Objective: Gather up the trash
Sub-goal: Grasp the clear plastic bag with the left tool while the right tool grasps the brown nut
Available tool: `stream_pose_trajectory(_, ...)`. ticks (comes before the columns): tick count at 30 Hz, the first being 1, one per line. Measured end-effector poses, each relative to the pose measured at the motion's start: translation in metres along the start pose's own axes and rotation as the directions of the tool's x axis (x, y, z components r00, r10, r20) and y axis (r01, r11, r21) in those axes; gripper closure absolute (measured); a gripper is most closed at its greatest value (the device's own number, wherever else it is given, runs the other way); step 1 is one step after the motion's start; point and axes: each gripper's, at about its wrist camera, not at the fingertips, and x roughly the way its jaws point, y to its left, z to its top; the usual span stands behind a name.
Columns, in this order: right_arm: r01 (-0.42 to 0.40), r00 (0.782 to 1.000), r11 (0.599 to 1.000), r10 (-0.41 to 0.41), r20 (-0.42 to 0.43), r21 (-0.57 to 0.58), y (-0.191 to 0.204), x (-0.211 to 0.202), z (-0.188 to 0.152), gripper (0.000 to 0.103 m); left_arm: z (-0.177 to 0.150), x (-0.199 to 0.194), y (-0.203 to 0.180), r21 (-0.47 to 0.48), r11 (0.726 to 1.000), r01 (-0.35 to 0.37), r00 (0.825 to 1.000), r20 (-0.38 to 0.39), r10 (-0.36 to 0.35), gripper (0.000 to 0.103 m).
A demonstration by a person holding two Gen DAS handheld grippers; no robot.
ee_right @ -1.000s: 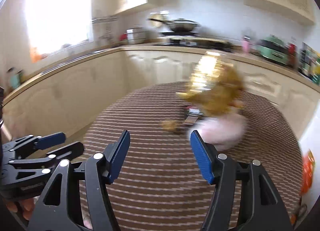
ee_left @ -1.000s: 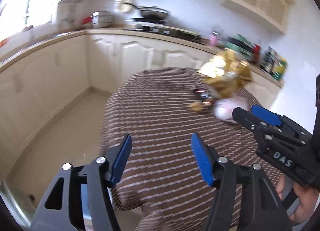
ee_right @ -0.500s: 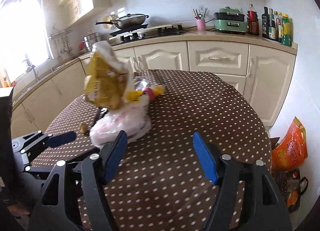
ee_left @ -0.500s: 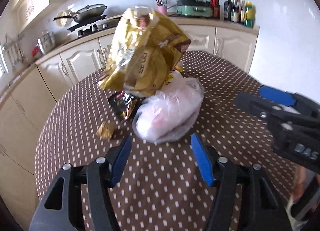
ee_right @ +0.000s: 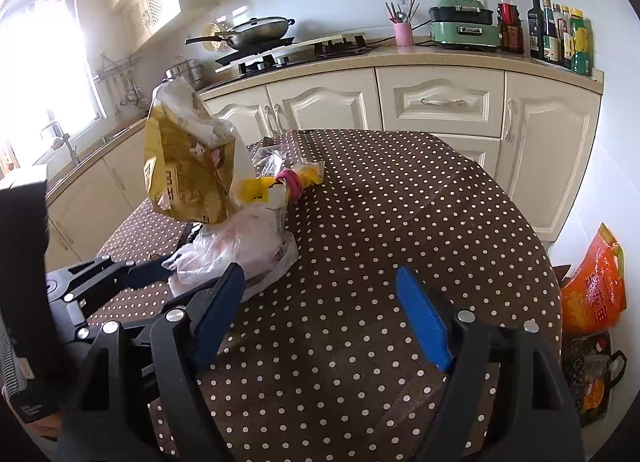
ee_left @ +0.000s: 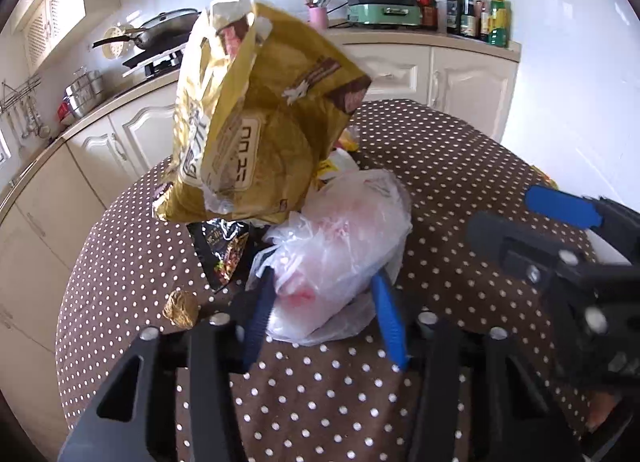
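A translucent plastic bag [ee_left: 340, 238] with pinkish contents lies on the brown dotted table [ee_left: 448, 166]. My left gripper [ee_left: 324, 302] straddles its near end. The jaws are closing, and both blue pads touch the film on either side. Behind the bag stands a crumpled gold snack bag [ee_left: 260, 122], with a black wrapper [ee_left: 224, 246] and a small gold foil ball [ee_left: 180, 308] to the left. My right gripper [ee_right: 320, 310] hovers over bare tablecloth to the right of the plastic bag [ee_right: 236, 250]. Its jaws are opening, with nothing between them.
A yellow packet with pink bands [ee_right: 288, 182] lies behind the gold bag [ee_right: 188, 166]. Cream kitchen cabinets [ee_right: 440, 102] with a stove, a pan and bottles run behind the table. An orange sack [ee_right: 592, 286] sits on the floor at the table's right edge.
Both grippers swung from the table's near side toward the trash pile. The left moved up to the plastic bag and narrowed around it. The right gripper's jaws widened.
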Motion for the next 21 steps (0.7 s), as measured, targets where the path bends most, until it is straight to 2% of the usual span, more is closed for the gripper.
stream_pose_trajectory(4, -0.018, 1.0, 1.0, 0.018, 0.015, 0.004, 0.001, -0.006, 0.003, 0.028, -0.01, -0.024, 0.009, -0.054, 0.995, 0.089, 0.995, 0.042, -0.087, 0.066)
stream_pose_trajectory(8, -0.044, 0.999, 0.999, 0.044, 0.028, 0.008, 0.009, -0.016, 0.005, 0.027, -0.022, -0.056, 0.026, -0.109, 0.986, 0.123, 0.988, 0.107, -0.111, 0.067)
stream_pose_trajectory(14, -0.078, 0.997, 0.995, 0.079, 0.005, -0.062, 0.049, -0.014, 0.006, 0.028, -0.054, -0.091, 0.08, -0.235, 0.971, 0.048, 0.99, 0.143, -0.015, 0.067)
stream_pose_trajectory(17, -0.116, 0.993, 0.988, 0.113, -0.041, -0.099, 0.076, -0.001, 0.002, 0.028, -0.069, -0.099, 0.107, -0.304, 0.953, 0.012, 0.99, 0.135, 0.03, 0.067)
stream_pose_trajectory(21, -0.188, 0.976, 0.971, 0.168, -0.137, -0.15, 0.119, 0.028, -0.007, 0.028, -0.088, -0.106, 0.142, -0.39, 0.921, -0.027, 0.988, 0.131, 0.084, 0.067)
